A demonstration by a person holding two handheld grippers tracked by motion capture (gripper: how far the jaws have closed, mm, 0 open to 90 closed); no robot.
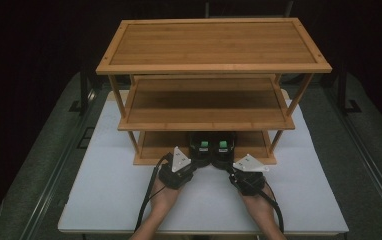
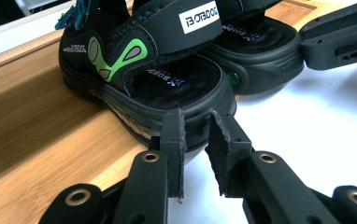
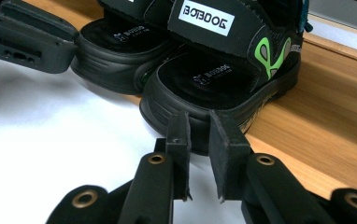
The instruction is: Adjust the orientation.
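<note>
Altogether two sandals (image 1: pixel 211 148), two claws (image 1: pixel 189 161).

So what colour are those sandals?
Black sandals with green side markings, clearest in the left gripper view.

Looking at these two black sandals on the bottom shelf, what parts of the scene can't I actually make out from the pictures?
- High view: the sandals are mostly hidden by the middle shelf above them.
- Left gripper view: the left sandal has its upper cut off by the top edge.
- Right gripper view: whether the right gripper pinches the right sandal rim or just stands against it is unclear.
- Left gripper: same doubt.
</note>
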